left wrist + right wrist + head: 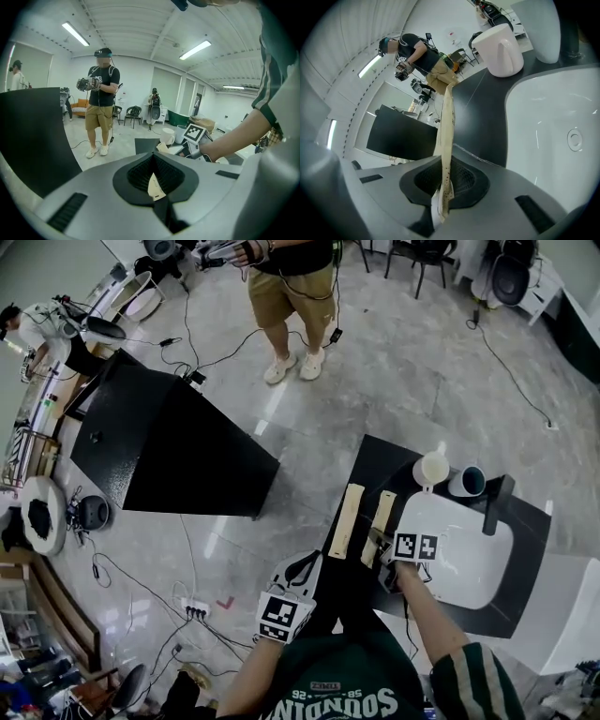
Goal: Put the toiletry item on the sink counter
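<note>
right gripper view has my right gripper [443, 187] pinched shut on the near end of the toiletry item [446, 131]. it is a long cream strip held on edge, running straight out from the jaws over the black sink counter [480, 112], i'd say so it can be laid flat beside the basin; whether it touches the counter i cannot tell. right of the jaws lies the white sink [548, 126] and farther ahead a white mug [499, 47], while my left gripper [154, 190] is closed on nothing, off the counter, likely to keep clear.
</note>
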Tool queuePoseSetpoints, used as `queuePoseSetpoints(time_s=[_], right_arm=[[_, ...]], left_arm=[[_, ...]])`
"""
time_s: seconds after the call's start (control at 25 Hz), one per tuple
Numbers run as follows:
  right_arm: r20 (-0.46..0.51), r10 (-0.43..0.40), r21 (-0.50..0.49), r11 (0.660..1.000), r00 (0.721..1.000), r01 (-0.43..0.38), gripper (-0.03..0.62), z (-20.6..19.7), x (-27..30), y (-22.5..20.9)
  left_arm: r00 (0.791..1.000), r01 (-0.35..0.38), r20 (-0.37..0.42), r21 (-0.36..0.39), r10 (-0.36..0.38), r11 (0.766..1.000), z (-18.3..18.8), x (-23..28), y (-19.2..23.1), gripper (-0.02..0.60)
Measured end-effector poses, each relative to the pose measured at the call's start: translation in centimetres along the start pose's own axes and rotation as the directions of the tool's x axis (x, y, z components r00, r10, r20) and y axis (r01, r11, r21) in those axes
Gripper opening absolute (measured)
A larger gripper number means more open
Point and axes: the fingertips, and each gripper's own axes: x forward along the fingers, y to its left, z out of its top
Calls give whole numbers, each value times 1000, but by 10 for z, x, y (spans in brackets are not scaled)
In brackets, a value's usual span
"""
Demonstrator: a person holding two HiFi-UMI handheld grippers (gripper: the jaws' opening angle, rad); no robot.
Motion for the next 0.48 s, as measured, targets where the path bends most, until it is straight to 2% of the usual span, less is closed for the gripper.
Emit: queuePoseSetpoints(time_s=[0.48], right_arm=[[-29, -13, 64, 998, 999, 15, 52, -8, 9, -10]], left_arm=[[1000, 3, 10, -34, -3, 999, 2, -1, 7, 11]])
